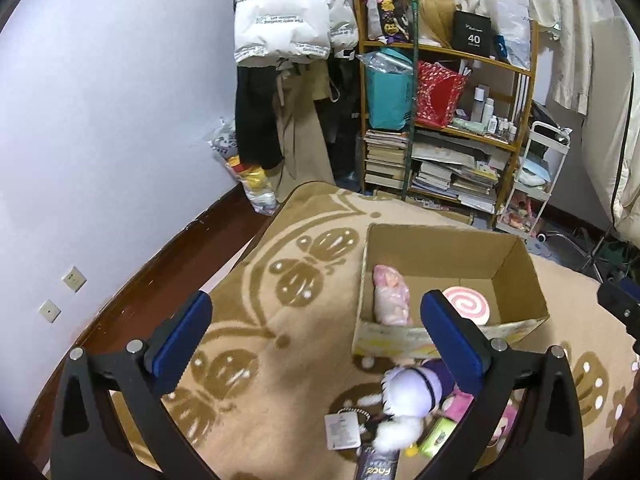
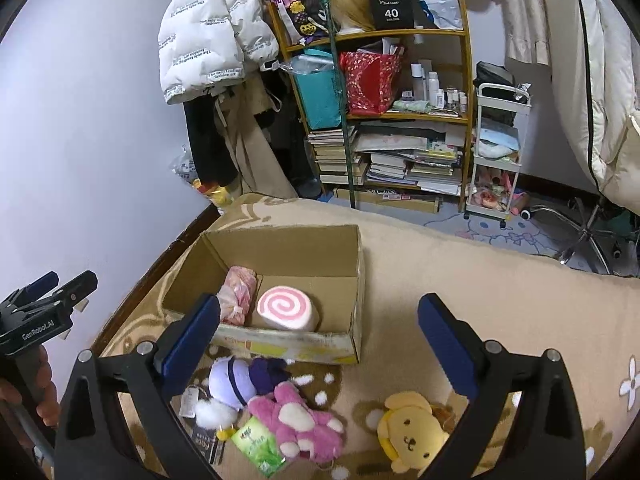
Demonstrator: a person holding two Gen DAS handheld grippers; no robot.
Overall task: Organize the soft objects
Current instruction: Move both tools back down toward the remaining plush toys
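An open cardboard box (image 1: 516, 264) (image 2: 356, 280) stands on the patterned blanket. Inside lie a pink bagged soft toy (image 1: 390, 294) (image 2: 238, 294) and a pink-and-white swirl roll cushion (image 1: 468, 306) (image 2: 286, 310). In front of the box lie a white-and-purple plush (image 1: 412, 390) (image 2: 234, 384), a pink plush (image 2: 300, 424) (image 1: 460, 404), a green packet (image 2: 258, 446) (image 1: 436, 436) and a yellow bear plush (image 2: 412, 432). My left gripper (image 1: 320, 336) is open and empty above the blanket, left of the box. My right gripper (image 2: 320, 336) is open and empty above the toys.
A beige blanket (image 2: 480, 280) (image 1: 280, 320) covers the surface. A wooden shelf (image 2: 400, 120) (image 1: 448, 132) with books and bags, hanging coats (image 2: 208, 40) and a white cart (image 2: 496, 148) stand behind. The left gripper shows at the far left in the right wrist view (image 2: 44, 304).
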